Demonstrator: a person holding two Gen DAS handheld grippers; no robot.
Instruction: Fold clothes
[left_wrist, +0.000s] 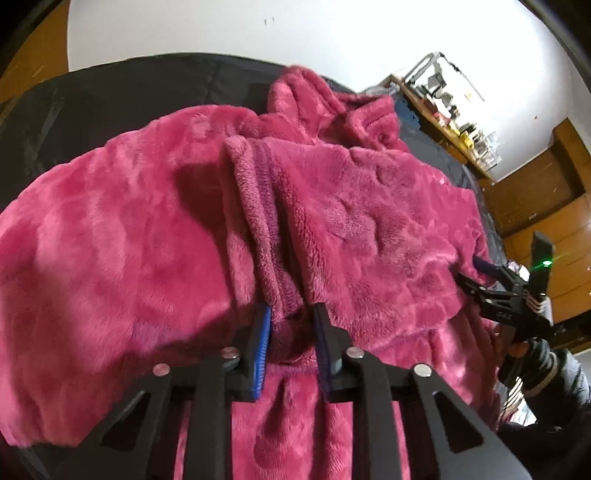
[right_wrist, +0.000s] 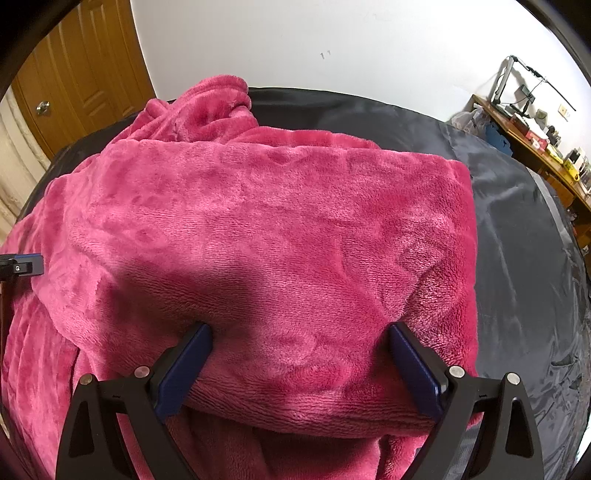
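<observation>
So we had the pink fleece robe spread over the dark sheet on the bed, bunched-up collar end toward the far edge by the white wall, and one layer already folded back over the rest. Bare sheet showed along the right side.

Our left gripper had its blue-padded fingers close together, pinching a thick fold of the robe's edge, fabric squeezed up between the pads.

Our right gripper had its fingers spread wide, one on each side of the folded near edge of the robe. The fleece filled the gap between them, but we couldn't tell if the pads actually pressed into it.

From the left wrist view we could also spot the right gripper at the robe's right edge, a gloved hand holding it. A cluttered wooden desk sat off by the wall to the right, and a wooden door to the left.
</observation>
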